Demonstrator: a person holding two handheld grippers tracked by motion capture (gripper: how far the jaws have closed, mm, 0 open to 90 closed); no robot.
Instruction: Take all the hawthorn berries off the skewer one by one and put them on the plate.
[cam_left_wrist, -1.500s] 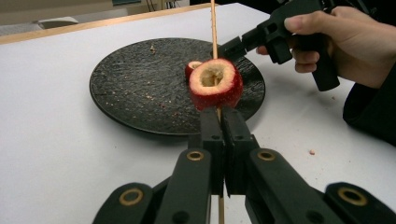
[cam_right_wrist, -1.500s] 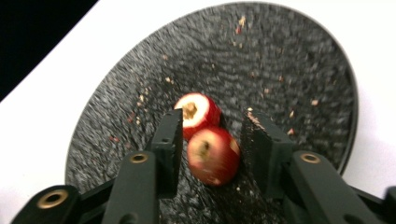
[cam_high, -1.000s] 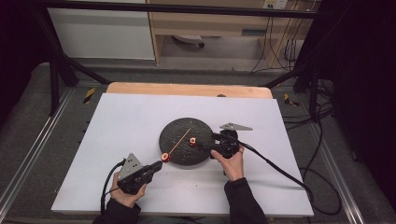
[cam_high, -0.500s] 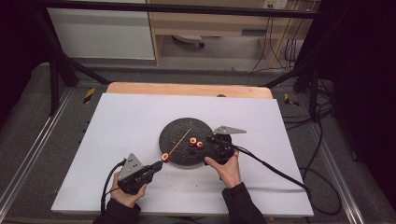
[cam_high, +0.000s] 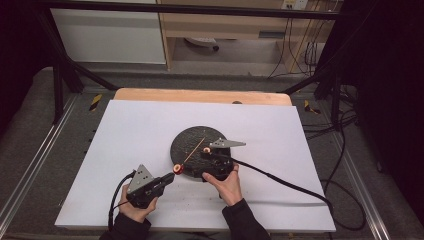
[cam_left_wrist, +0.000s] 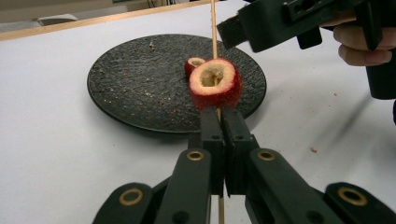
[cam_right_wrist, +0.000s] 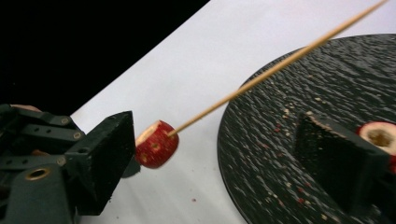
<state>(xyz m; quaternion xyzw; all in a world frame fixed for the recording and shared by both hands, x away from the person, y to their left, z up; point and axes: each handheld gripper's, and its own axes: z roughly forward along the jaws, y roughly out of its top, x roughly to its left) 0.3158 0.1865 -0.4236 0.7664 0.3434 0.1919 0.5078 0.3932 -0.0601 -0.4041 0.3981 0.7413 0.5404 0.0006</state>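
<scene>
A round black textured plate sits near the middle of the white-topped counter, slightly toward the person's side. A thin wooden skewer slants across the plate's near-left part, its lower end past the rim, where a hollowed red fruit piece is threaded on it just ahead of the left gripper, which lies on the counter left of and nearer than the plate. A second hollowed red fruit piece lies on the plate right of the skewer, at the right gripper, which reaches over the plate's near-right edge.
</scene>
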